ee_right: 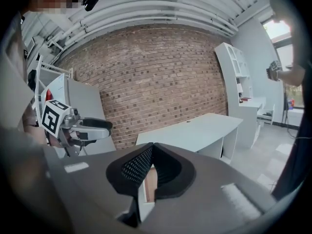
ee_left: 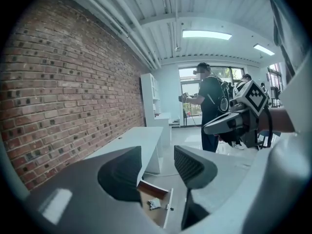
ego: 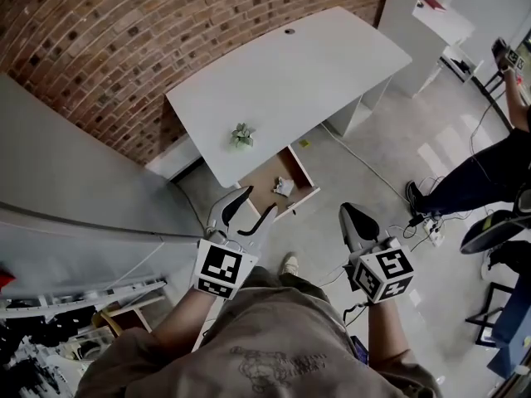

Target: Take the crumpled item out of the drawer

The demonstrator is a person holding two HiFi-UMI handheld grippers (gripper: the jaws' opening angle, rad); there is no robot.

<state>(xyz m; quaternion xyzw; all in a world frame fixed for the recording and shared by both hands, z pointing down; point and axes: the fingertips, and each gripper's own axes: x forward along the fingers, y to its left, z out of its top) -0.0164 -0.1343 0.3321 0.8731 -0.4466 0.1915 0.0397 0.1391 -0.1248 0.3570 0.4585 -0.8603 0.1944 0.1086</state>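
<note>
A white crumpled item (ego: pixel 284 187) lies in the open wooden drawer (ego: pixel 292 167) under the white desk (ego: pixel 282 73). The left gripper view shows the same crumpled item (ee_left: pixel 154 204) inside the drawer (ee_left: pixel 165 212), between and beyond the jaws. My left gripper (ego: pixel 260 200) hangs open and empty in the air, just short of the drawer's front. My right gripper (ego: pixel 348 211) is shut on nothing, held to the right of the drawer, above the floor. In its own view the right gripper (ee_right: pixel 150 148) has its pads pressed together.
A green crumpled thing (ego: pixel 241 136) sits on the desk top near its front edge. A brick wall (ego: pixel 124 48) runs behind the desk. A person (ego: pixel 485 172) stands at the right by cables (ego: pixel 427 230) on the floor. A white shelf unit (ego: pixel 431 23) is at the back right.
</note>
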